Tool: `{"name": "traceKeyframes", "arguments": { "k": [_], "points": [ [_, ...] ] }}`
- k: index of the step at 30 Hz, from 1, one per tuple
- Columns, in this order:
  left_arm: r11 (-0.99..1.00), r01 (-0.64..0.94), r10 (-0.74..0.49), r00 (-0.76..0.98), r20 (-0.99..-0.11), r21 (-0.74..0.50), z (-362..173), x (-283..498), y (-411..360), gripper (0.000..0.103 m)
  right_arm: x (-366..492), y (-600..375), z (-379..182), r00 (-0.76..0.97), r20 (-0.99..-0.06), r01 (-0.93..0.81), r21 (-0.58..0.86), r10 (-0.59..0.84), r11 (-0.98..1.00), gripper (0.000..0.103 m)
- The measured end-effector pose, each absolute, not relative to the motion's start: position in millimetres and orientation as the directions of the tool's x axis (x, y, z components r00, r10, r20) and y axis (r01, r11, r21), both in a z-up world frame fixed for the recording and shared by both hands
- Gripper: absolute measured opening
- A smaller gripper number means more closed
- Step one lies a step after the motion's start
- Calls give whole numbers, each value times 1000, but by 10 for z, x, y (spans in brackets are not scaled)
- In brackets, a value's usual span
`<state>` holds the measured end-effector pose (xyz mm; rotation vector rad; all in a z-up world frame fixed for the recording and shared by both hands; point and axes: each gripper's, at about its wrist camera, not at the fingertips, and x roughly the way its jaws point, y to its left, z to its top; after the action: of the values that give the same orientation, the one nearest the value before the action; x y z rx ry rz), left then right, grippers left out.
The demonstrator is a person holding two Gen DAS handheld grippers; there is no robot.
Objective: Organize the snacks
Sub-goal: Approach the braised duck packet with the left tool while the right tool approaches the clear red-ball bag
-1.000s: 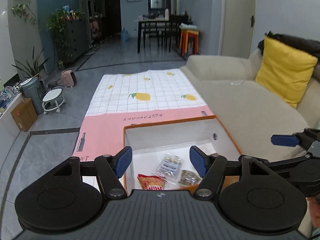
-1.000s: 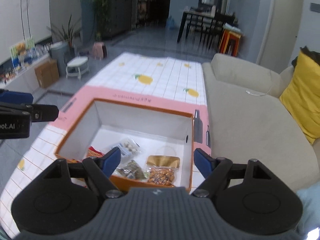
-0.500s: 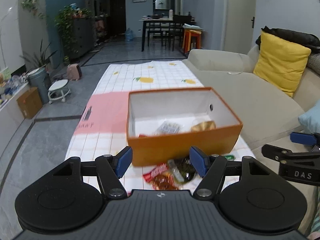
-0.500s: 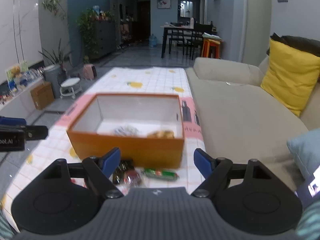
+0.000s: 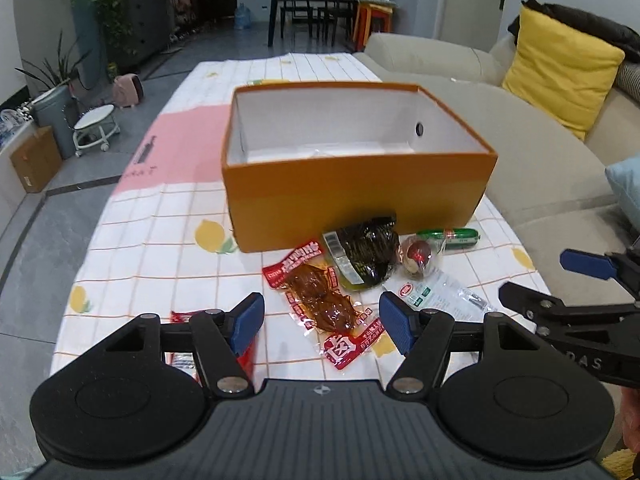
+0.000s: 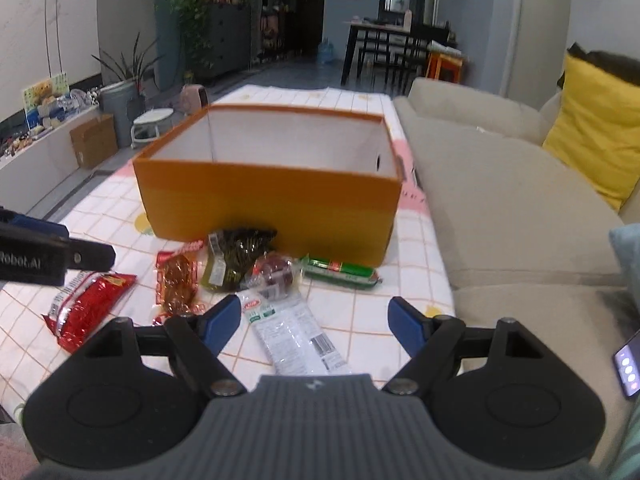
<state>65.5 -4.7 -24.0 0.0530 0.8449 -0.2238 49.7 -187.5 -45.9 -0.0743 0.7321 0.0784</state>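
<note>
An orange box (image 5: 356, 204) with a white inside stands on the checked tablecloth; it also shows in the right wrist view (image 6: 272, 204). Several snack packs lie in front of it: a red-edged brown meat pack (image 5: 320, 296), a dark green pack (image 5: 368, 254), a round red-brown snack (image 5: 418, 258), a green sausage (image 5: 448, 236), a clear white pack (image 6: 294, 334) and a red bag (image 6: 86, 308). My left gripper (image 5: 322, 322) is open above the meat pack. My right gripper (image 6: 314, 322) is open above the clear white pack.
A beige sofa (image 5: 532, 160) with a yellow cushion (image 5: 560, 84) runs along the right of the table. A phone (image 6: 628, 364) lies at the right edge. The floor, a stool (image 5: 96, 128) and a cardboard box (image 5: 34, 164) are to the left.
Both grippers have pulled back and dropped from above the box to the near side of the table. The loose snack packs in front of the box have come into view.
</note>
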Motion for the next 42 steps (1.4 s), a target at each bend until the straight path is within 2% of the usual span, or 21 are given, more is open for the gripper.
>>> {"name": "traceKeyframes", "arguments": {
  "k": [3, 9, 15, 25, 27, 31, 37, 42],
  "points": [
    [979, 194, -175, 611, -772, -68, -358, 777, -56, 83, 639, -1840, -557, 731, -681, -109, -40, 53, 993, 76],
    [977, 98, -213, 567, -796, -192, -558, 1056, 57, 83, 882, -1725, -721, 704, -703, -157, -16, 101, 987, 68],
    [981, 64, -190, 536, -823, -185, -714, 1266, -1, 83, 1090, -1645, -868, 696, -707, -211, -30, 129, 977, 60],
    [980, -27, -162, 475, -865, -199, -983, 1526, -2, 83, 1408, -1564, -1078, 679, -719, -251, -35, 151, 967, 59],
    [981, -36, -153, 469, -870, -192, -1006, 1545, -12, 83, 1441, -1566, -1105, 672, -724, -255, -28, 157, 967, 55],
    [981, -51, -142, 457, -878, -185, -1043, 1565, -35, 83, 1475, -1572, -1132, 673, -721, -254, -18, 163, 967, 54],
    [992, -13, -104, 465, -879, -125, -1044, 1553, -148, 84, 1481, -1567, -1156, 672, -721, -258, -13, 170, 966, 52],
    [990, -26, -108, 475, -873, -136, -1031, 1519, -149, 77, 1471, -1607, -1121, 672, -717, -255, 8, 183, 967, 49]
  ]
}}
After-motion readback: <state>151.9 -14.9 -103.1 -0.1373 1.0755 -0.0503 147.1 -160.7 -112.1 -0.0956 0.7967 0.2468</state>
